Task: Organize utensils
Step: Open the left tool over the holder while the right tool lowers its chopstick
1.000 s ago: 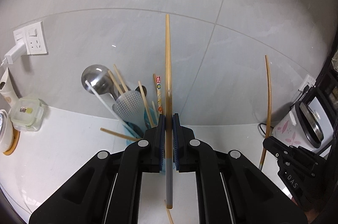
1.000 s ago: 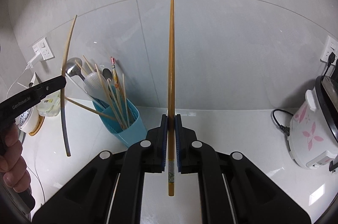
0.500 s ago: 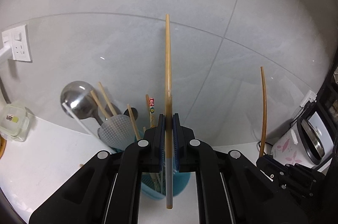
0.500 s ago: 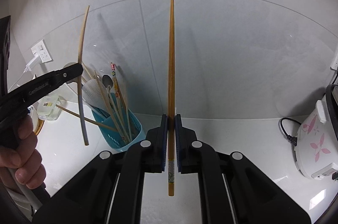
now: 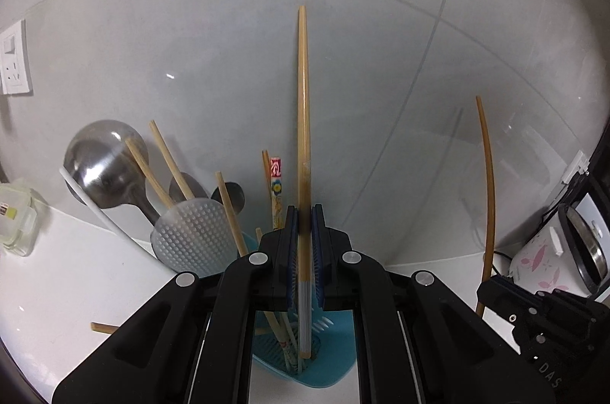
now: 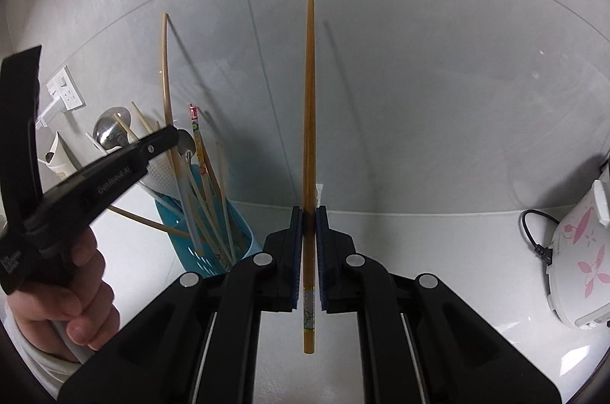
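My left gripper (image 5: 304, 213) is shut on a wooden chopstick (image 5: 303, 121) with a grey ribbed lower end, held upright with that end inside the blue utensil holder (image 5: 335, 362). The holder has several chopsticks, a steel ladle (image 5: 101, 167) and a white slotted scoop (image 5: 194, 236). In the right wrist view the left gripper (image 6: 167, 137) and its chopstick (image 6: 166, 79) stand over the holder (image 6: 238, 236). My right gripper (image 6: 309, 213) is shut on a darker wooden chopstick (image 6: 309, 98), upright above the counter, right of the holder.
A white rice cooker with pink flowers (image 6: 579, 251) and its black cord stand at the right. A wall socket (image 5: 13, 60) and a clear food box (image 5: 15, 221) are at the left. One chopstick (image 6: 145, 219) sticks out sideways from the holder.
My left gripper has moved over the blue holder and lowered its chopstick's grey end into it. My right gripper has kept its chopstick upright, shifting slightly toward the holder.
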A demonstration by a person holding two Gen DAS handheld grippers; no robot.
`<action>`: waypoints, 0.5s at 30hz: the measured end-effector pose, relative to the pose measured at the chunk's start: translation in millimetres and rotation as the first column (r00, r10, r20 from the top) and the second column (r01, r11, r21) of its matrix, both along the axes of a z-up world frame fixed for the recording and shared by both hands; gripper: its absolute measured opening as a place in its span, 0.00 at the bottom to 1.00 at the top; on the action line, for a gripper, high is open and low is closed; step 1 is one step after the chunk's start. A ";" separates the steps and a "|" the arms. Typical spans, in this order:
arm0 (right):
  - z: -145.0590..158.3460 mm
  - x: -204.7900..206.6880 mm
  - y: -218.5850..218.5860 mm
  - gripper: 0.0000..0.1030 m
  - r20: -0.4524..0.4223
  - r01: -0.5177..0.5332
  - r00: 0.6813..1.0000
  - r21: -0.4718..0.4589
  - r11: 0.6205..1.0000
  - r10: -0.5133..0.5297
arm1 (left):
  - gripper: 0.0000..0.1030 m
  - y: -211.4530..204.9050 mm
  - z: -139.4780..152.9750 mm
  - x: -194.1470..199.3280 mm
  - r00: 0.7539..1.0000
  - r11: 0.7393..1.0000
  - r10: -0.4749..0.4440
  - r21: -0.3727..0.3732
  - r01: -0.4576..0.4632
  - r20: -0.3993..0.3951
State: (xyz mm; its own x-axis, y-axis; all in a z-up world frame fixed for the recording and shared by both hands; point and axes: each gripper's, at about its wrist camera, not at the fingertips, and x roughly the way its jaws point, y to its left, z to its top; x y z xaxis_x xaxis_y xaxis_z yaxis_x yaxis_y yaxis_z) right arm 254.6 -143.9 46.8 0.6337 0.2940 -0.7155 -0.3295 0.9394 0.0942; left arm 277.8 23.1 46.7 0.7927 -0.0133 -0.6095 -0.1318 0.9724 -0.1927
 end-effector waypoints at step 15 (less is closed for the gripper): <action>-1.3 10.1 12.3 0.06 -0.006 -0.015 1.000 0.023 1.000 0.015 | 0.39 2.2 -27.1 -17.9 0.989 0.997 0.003 0.072 0.008 -0.148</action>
State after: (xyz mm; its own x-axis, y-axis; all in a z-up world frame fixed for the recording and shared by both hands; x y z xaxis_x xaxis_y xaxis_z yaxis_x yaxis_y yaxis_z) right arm 264.7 -131.5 45.5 0.6245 0.3198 -0.7126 -0.3430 0.9319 0.1177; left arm 259.9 25.4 19.6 0.6937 0.0332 -0.7195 -0.1511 0.9834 -0.1003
